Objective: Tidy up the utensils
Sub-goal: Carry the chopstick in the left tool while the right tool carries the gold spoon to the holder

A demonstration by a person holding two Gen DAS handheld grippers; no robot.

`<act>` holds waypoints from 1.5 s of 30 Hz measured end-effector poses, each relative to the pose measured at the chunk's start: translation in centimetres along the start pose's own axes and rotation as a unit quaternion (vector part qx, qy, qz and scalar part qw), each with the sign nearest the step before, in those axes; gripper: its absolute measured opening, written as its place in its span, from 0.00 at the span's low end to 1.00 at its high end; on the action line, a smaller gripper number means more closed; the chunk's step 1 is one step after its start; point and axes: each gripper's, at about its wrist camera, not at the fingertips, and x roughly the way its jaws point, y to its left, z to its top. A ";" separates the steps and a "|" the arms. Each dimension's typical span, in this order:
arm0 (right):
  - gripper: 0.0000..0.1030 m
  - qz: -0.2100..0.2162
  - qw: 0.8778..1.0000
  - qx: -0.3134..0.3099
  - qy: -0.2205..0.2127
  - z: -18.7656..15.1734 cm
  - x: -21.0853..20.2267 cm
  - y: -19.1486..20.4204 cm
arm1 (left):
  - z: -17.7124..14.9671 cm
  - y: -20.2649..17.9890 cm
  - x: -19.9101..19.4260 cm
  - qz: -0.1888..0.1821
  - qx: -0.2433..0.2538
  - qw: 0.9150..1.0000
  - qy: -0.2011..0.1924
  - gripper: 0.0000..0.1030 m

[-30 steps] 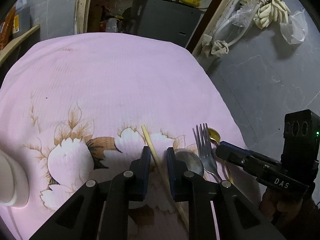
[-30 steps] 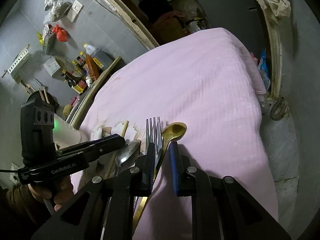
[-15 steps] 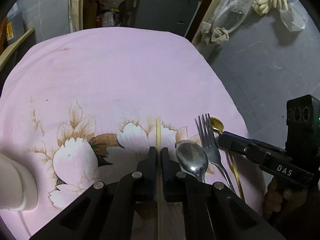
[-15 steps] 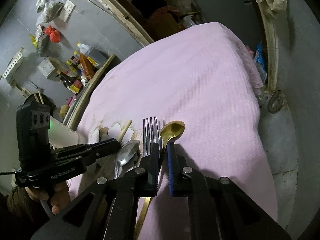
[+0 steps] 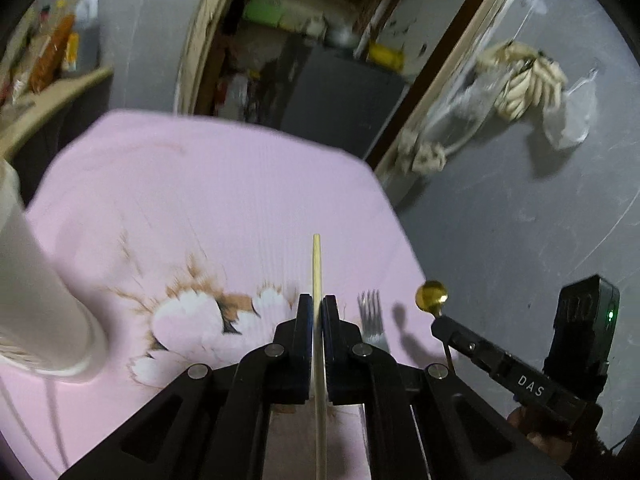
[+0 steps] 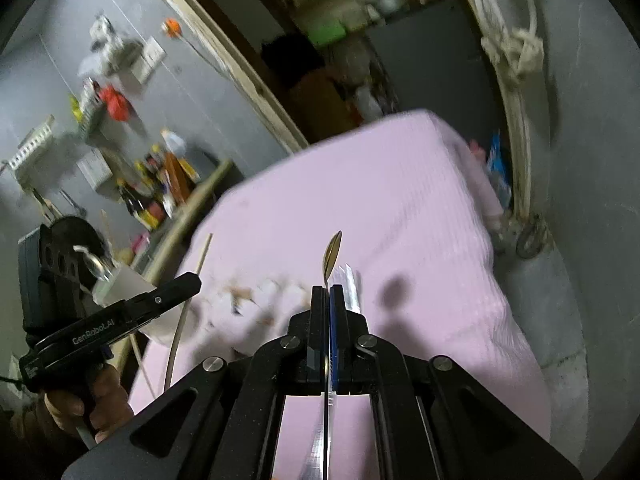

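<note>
My left gripper (image 5: 317, 309) is shut on a wooden chopstick (image 5: 317, 264) and holds it lifted above the pink flowered cloth (image 5: 224, 208). My right gripper (image 6: 327, 298) is shut on a gold spoon (image 6: 333, 249), also lifted; the spoon's bowl also shows in the left wrist view (image 5: 431, 293). A silver fork (image 5: 372, 318) lies on the cloth between the two grippers and appears blurred in the right wrist view (image 6: 350, 286). The silver spoon is hidden behind my left gripper.
A white cylindrical holder (image 5: 36, 292) stands on the cloth at the left, also visible in the right wrist view (image 6: 120, 280). A shelf with bottles (image 6: 160, 184) lies beyond the table's left edge. The cloth's right edge drops off beside a grey wall (image 5: 520, 208).
Both grippers have risen off the cloth, the left with the chopstick and the right with the gold spoon. The right jaws closed fully. The fork stays on the cloth.
</note>
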 end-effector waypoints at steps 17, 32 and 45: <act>0.02 0.049 0.976 -0.092 -0.191 5.1 -5.6 16.0 | 7.0 3.3 -13.7 -0.009 0.022 0.988 -0.151 0.05; 0.02 0.139 0.950 -0.058 -0.274 5.9 1.0 27.0 | 12.7 15.6 -19.9 0.011 -0.053 0.963 -0.264 0.05; 0.02 0.123 0.962 -0.048 -0.239 3.1 7.4 27.6 | 11.7 22.7 -17.5 0.046 -0.129 0.944 -0.299 0.05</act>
